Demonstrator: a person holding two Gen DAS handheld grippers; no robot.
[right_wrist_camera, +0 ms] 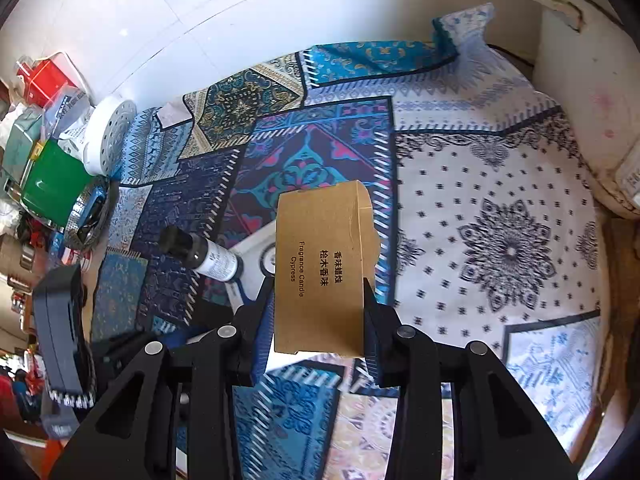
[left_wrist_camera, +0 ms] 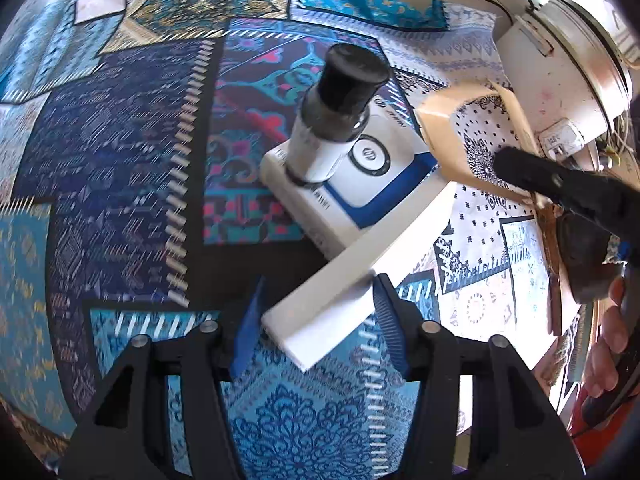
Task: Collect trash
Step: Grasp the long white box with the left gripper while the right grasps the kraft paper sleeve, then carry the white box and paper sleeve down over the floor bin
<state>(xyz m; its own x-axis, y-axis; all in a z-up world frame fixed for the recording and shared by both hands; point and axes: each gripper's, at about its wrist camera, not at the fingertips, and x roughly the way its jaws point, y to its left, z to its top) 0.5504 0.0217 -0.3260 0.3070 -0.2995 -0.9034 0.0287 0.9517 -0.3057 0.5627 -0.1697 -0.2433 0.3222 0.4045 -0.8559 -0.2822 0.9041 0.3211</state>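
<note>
My left gripper [left_wrist_camera: 316, 320] is shut on the open flap of a white and blue box [left_wrist_camera: 348, 196], which is lifted over the patterned tablecloth. A small white bottle with a black cap [left_wrist_camera: 332, 116] lies on top of that box. My right gripper [right_wrist_camera: 320, 320] is shut on a brown cardboard candle box [right_wrist_camera: 324, 264] and holds it above the cloth. That brown box [left_wrist_camera: 468, 136] shows at the right of the left wrist view, with the right gripper's finger [left_wrist_camera: 560, 184] on it. The bottle [right_wrist_camera: 204, 252] also shows in the right wrist view.
A white rice cooker [left_wrist_camera: 560, 64] stands at the back right on the table. A patchwork blue tablecloth [right_wrist_camera: 480, 220] covers the table. Left of it are a white round appliance [right_wrist_camera: 108, 136], a green container [right_wrist_camera: 52, 188] and other clutter. A white wall [right_wrist_camera: 240, 20] runs behind.
</note>
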